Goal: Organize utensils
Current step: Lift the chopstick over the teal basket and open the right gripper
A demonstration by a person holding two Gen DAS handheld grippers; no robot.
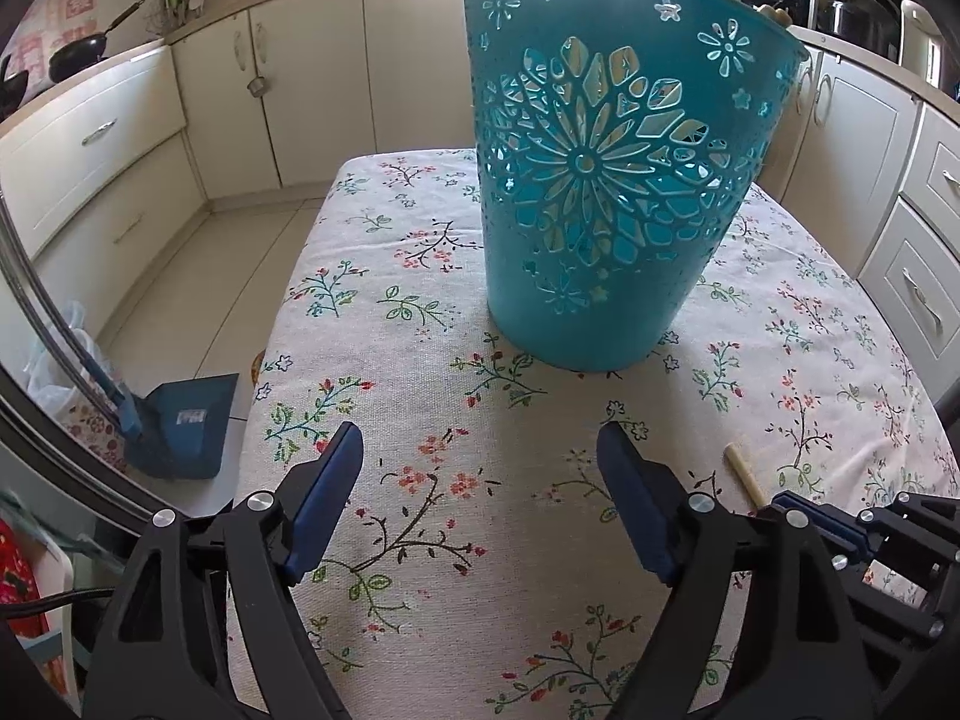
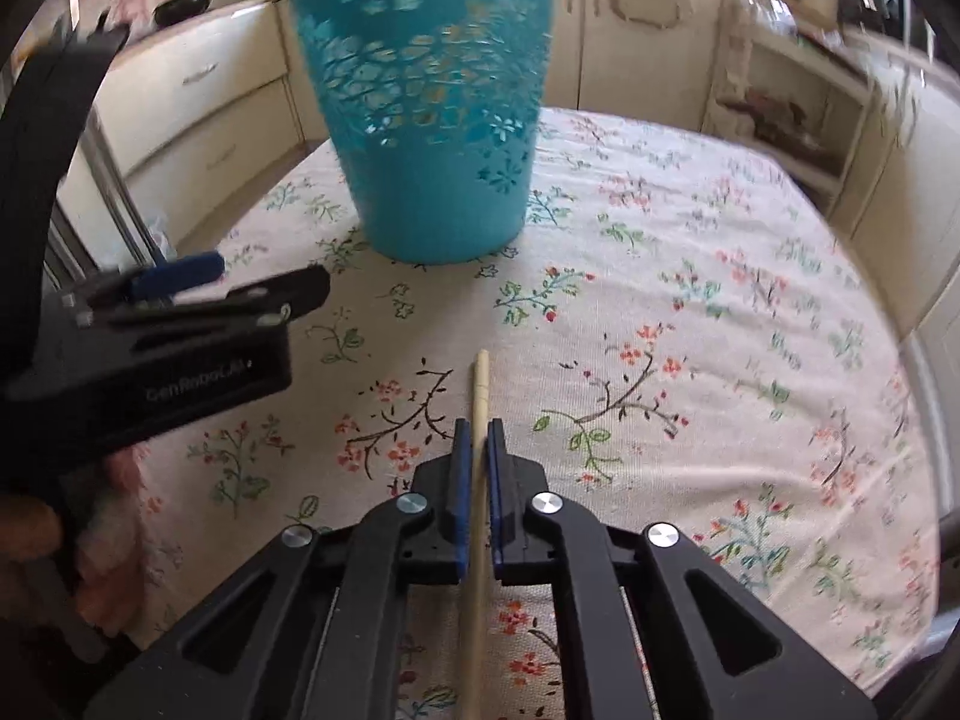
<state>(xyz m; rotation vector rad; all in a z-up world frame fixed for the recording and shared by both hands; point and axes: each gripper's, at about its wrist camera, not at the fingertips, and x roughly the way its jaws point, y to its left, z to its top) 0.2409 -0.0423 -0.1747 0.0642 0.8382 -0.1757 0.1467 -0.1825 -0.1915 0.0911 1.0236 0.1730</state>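
Note:
A teal perforated plastic basket (image 1: 606, 180) stands upright on the floral tablecloth (image 1: 420, 360); it also shows in the right wrist view (image 2: 432, 120), ahead and left of centre. My right gripper (image 2: 479, 429) is shut on a pale wooden stick-like utensil handle (image 2: 480, 396), whose tip points toward the basket. The stick's tip (image 1: 741, 471) and the right gripper (image 1: 798, 516) show at lower right in the left wrist view. My left gripper (image 1: 480, 450) is open and empty above the cloth, short of the basket; it appears in the right wrist view (image 2: 198, 276) at left.
Cream kitchen cabinets (image 1: 300, 90) surround the table. A blue dustpan (image 1: 180, 426) lies on the floor to the left. A black pan (image 1: 81, 51) sits on the far left counter. The tablecloth (image 2: 720, 330) stretches to the right of the basket.

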